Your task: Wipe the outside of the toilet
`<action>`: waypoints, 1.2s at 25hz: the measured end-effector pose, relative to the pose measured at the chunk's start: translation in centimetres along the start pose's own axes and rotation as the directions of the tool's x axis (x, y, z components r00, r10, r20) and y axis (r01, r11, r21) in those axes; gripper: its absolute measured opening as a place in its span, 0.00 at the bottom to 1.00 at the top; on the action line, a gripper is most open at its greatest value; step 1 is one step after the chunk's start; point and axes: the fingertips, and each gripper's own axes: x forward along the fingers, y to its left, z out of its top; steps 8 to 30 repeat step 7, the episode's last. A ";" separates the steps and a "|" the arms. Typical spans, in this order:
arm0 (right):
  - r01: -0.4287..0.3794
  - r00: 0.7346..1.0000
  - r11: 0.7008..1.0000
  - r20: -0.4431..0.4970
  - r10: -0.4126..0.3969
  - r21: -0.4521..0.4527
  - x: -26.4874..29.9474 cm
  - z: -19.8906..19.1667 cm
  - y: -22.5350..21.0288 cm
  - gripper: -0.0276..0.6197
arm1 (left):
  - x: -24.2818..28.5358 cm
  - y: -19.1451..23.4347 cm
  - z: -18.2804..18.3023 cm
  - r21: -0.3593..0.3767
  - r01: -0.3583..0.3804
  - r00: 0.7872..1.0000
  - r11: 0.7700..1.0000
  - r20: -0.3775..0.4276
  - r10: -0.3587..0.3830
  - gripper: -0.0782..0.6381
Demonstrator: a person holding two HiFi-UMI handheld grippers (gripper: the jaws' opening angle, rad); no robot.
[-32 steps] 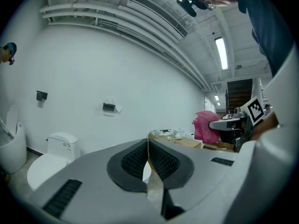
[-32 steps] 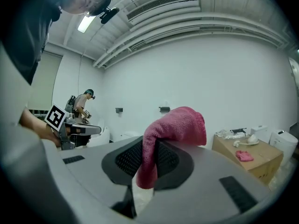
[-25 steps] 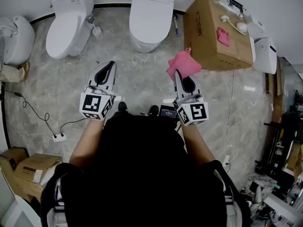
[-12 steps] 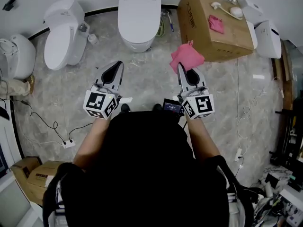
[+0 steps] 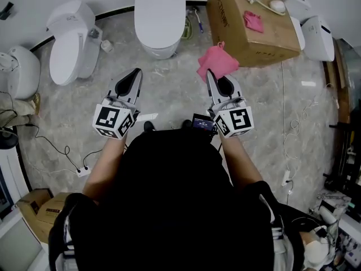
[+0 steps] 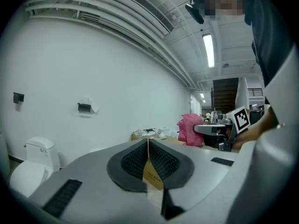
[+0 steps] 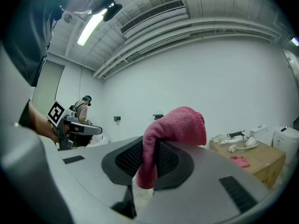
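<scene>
A white toilet (image 5: pixel 159 16) with its lid down stands against the far wall, ahead of and between my two grippers. My right gripper (image 5: pixel 210 72) is shut on a pink cloth (image 5: pixel 217 62), which bunches over the jaw tips; in the right gripper view the cloth (image 7: pixel 175 129) hangs down between the pads of that gripper (image 7: pixel 148 149). My left gripper (image 5: pixel 135 73) is held level beside it, shut, with only a thin tan slip at the seam of its pads (image 6: pixel 148 146). Both grippers hang over the marble floor, well short of the toilet.
Two more toilets (image 5: pixel 67 44) (image 5: pixel 17 66) stand at the left. A cardboard box (image 5: pixel 231 27) at the right carries a second pink cloth (image 5: pixel 253 21) and a brush (image 5: pixel 271 4). A power strip (image 5: pixel 83 171) and cables lie on the floor. Small boxes (image 5: pixel 39 208) sit lower left.
The view has shifted: the toilets and box now lie further left and higher. Both grippers keep their pose, the right one still shut on the pink cloth.
</scene>
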 end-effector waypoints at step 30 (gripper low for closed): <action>-0.019 1.000 1.000 -0.009 0.019 -0.001 -0.2 0.1 0.6 0.14 | -0.4 -0.5 -0.2 -0.009 0.007 1.000 1.000 -0.006 -0.007 0.14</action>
